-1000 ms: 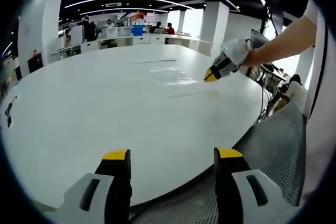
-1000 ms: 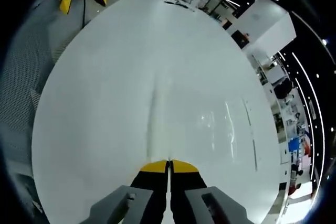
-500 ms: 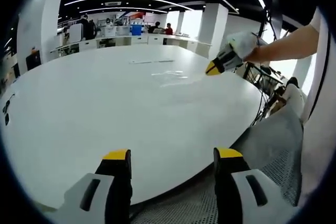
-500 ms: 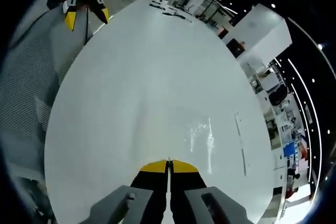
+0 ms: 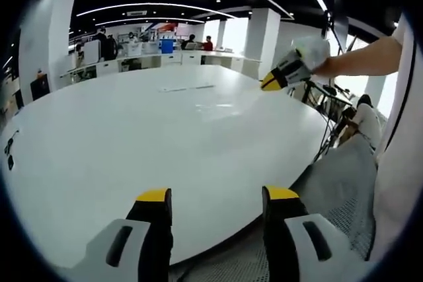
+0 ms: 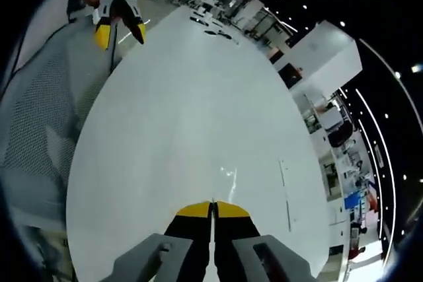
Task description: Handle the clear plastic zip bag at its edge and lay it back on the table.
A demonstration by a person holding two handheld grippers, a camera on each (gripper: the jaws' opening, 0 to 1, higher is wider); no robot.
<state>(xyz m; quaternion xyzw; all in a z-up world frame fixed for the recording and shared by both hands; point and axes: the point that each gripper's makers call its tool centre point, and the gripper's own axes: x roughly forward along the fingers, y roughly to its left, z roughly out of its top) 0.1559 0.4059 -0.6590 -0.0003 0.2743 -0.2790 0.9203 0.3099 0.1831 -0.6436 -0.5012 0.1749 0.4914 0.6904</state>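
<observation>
The clear plastic zip bag [image 6: 228, 177] shows as faint glints on the white oval table [image 6: 178, 97], just ahead of my right gripper [image 6: 213, 207]. That gripper's yellow-tipped jaws are shut, and the bag's edge appears pinched between them. In the left gripper view the right gripper [image 5: 269, 84], held by a gloved hand, hangs above the table's far right, with the bag [image 5: 213, 105] a pale sheen below and left of it. My left gripper [image 5: 217, 195] is open over the near table [image 5: 132, 143] edge with nothing between its jaws; the left gripper [image 6: 120, 34] also appears at the upper left.
A grey mesh chair [image 5: 337, 189] stands by the table's edge, the same chair [image 6: 39, 130] at the left. A thin strip [image 5: 187, 87] lies on the table past the bag. Small dark items [image 5: 9, 146] sit at the far left. Desks and people [image 5: 158, 43] stand behind.
The right gripper has risen from the table surface, still shut, and the bag's edge has come up with it. The left gripper's jaws have drawn slightly closer together.
</observation>
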